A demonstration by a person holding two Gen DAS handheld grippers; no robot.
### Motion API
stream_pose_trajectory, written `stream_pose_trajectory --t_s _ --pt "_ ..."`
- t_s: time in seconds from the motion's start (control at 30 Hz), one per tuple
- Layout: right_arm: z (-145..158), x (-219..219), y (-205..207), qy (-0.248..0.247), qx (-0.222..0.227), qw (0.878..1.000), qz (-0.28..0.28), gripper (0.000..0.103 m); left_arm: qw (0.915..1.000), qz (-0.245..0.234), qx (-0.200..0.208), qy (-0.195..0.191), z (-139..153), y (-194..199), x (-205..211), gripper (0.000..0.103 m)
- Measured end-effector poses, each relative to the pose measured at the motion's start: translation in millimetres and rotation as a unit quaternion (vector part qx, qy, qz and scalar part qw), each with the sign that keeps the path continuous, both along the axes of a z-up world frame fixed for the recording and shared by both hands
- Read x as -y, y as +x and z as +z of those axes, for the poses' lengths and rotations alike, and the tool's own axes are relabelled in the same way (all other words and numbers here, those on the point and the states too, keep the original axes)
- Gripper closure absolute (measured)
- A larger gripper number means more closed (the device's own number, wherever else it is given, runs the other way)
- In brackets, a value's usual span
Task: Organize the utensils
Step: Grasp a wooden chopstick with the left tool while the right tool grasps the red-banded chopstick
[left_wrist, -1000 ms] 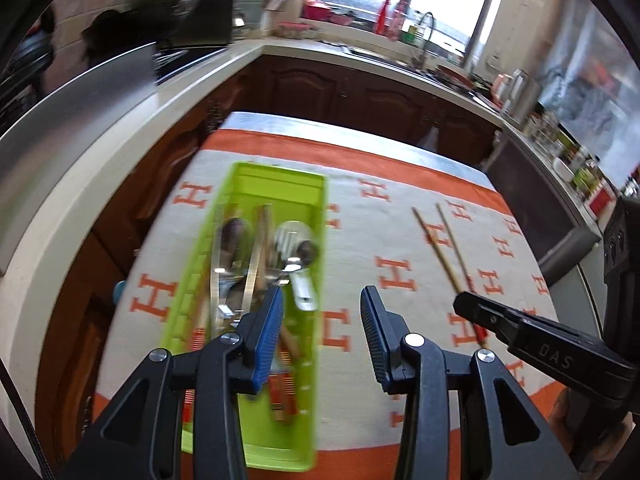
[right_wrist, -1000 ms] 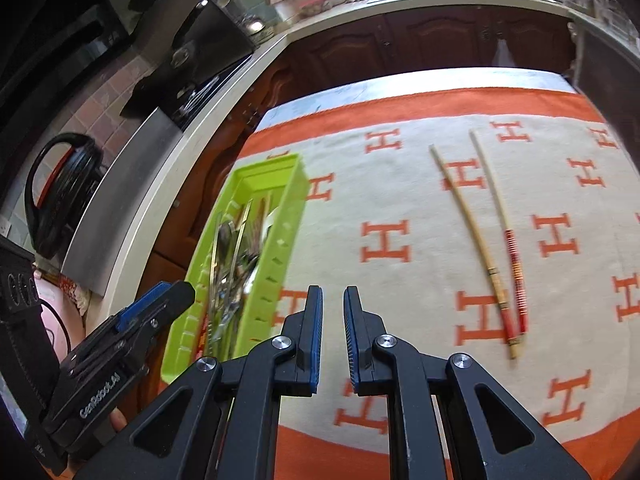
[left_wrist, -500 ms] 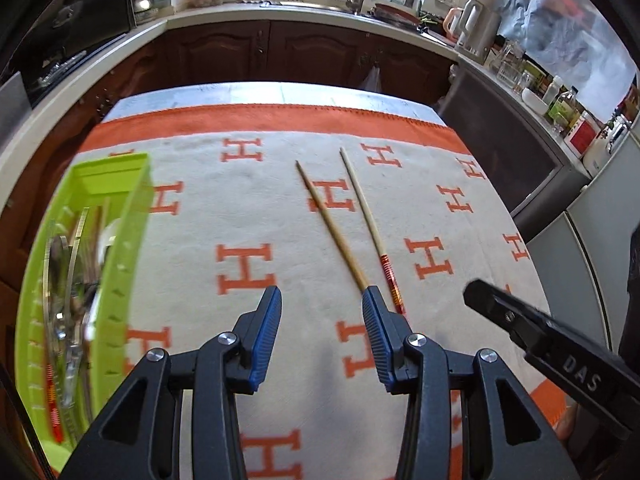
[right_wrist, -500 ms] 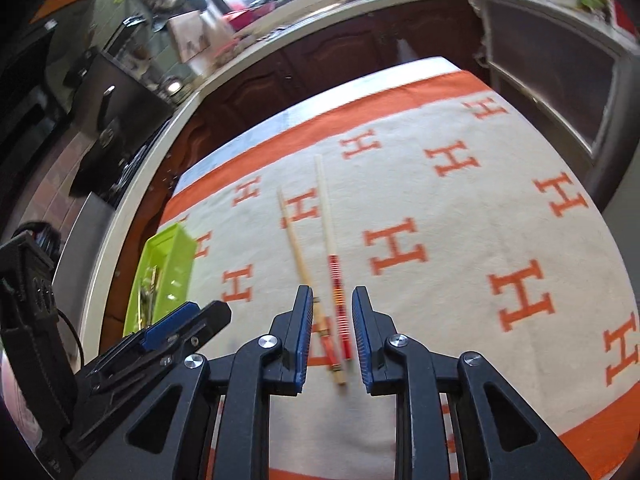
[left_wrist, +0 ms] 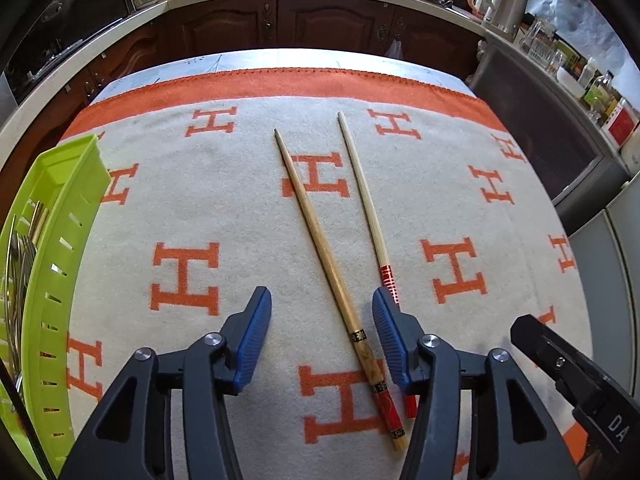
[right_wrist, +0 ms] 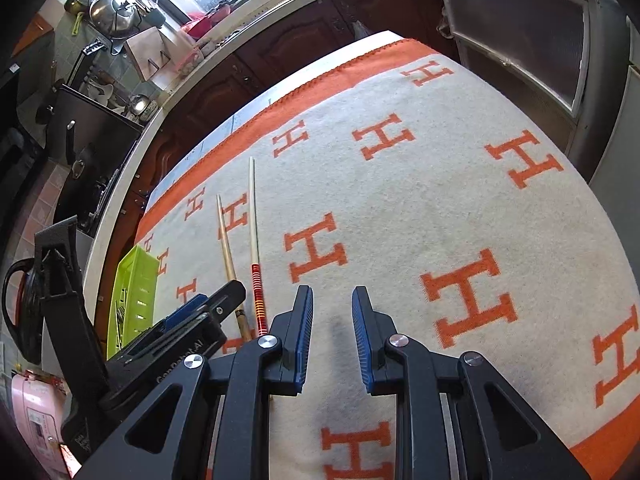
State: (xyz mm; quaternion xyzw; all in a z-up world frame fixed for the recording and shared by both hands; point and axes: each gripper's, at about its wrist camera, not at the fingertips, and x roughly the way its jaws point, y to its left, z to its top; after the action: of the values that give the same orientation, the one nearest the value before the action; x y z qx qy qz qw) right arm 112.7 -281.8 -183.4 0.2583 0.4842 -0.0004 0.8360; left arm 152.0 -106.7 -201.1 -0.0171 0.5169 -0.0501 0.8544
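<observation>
The left gripper (left_wrist: 322,312), jaws just widened, straddled the darker chopstick (left_wrist: 320,240) untouched on the blanket (left_wrist: 460,184); the red-banded chopstick (left_wrist: 366,200) lay right. The right gripper (right_wrist: 332,312) hung narrowly parted, empty. The green cutlery tray (left_wrist: 56,240) sat far left.

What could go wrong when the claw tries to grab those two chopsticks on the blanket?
The left claw, whose jaws have just been opening, straddles the darker chopstick, but the red-banded chopstick lies just outside one pad and could get knocked aside. Both lie flat on the soft blanket, so the pads might snag cloth or let the stick slip.
</observation>
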Motion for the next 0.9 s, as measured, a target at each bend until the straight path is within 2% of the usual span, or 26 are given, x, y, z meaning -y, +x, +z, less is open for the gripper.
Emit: stream_pose_trajectory --t_s 0.07,0.13,0.2,0.37,0.53,0.67,0.77,0.8,0.83,0.9 --pt "-1 -2 0 0.0 0.0 1.0 0.001 0.083 0.9999 0.004 0.008 0.012 -1 -3 2 0.047" --pt "-3 -3 1 0.001 -0.003 1.0 0.003 0.083 0.9994 0.01 0.007 0.032 -4 -5 5 0.034" --pt "-4 -5 2 0.003 -0.005 1.0 0.003 0.083 0.9988 0.01 0.015 0.045 -5 -9 8 0.031" --pt "-8 -3 3 0.004 -0.008 1.0 0.001 0.083 0.9987 0.021 0.025 0.04 -5 -12 2 0.031" --pt "-8 -9 4 -0.003 -0.008 1.0 0.01 0.083 0.9987 0.018 0.029 0.037 -3 -16 -8 0.047" --pt "-8 -19 7 -0.008 -0.008 1.0 0.024 0.083 0.9984 0.02 0.036 0.038 -3 -18 -18 0.051" --pt "-7 -28 9 -0.016 -0.007 0.999 0.039 0.083 0.9982 0.013 0.042 0.04 -2 -20 -21 0.071" --pt "-7 -31 11 -0.017 -0.006 0.999 0.046 0.083 0.9983 0.011 0.043 0.038 -2 -20 -24 0.089" --pt "-7 -34 11 -0.019 -0.005 0.999 0.051 0.083 0.9986 0.01 0.042 0.031 -1 -19 -26 0.096" --pt "-6 -41 15 -0.022 -0.006 0.998 0.062 0.083 0.9992 0.012 0.037 0.001 -1 -18 -36 0.097"
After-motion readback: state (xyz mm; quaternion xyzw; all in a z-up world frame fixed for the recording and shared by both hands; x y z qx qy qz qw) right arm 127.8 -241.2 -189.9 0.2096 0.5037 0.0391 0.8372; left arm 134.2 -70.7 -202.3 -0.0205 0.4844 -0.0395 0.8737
